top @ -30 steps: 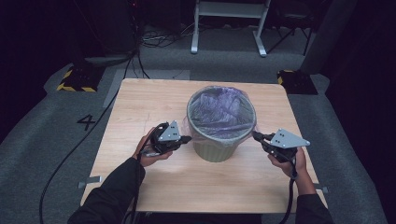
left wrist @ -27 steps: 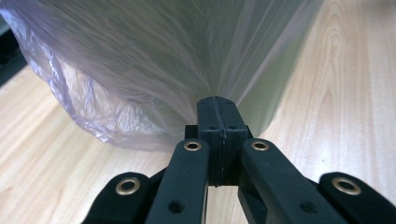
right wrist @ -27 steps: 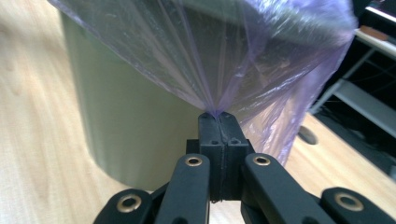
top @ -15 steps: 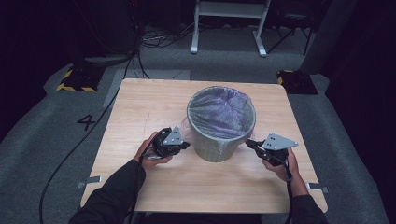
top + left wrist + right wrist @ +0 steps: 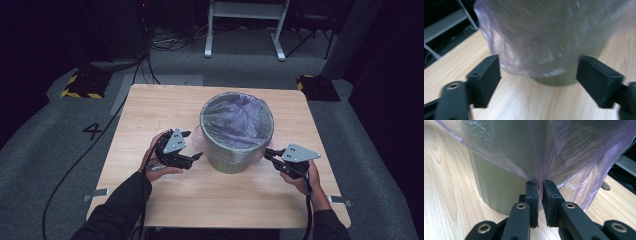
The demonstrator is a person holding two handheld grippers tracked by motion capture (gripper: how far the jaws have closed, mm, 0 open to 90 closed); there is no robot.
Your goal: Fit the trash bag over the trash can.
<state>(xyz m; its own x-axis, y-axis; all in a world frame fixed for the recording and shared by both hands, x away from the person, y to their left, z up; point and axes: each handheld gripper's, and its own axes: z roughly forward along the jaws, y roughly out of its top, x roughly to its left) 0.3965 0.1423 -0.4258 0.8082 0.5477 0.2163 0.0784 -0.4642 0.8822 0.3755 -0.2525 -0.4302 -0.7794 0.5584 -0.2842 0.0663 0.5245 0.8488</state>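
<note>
R gripper [image 5: 540, 192] pinched narrow on the bag's [image 5: 564, 157] overhang; L gripper [image 5: 537, 77] wide, jaws either side of the film. Bin [image 5: 237, 131] mid worktop [image 5: 150, 107]. Step, I reckon: freeing the liner — next, close L, lift both evenly.

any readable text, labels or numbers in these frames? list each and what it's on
"4" – black numeral on the grey floor, left of the table.
No readable print on the bin, its purple liner bag, the left gripper or the right gripper.
</note>
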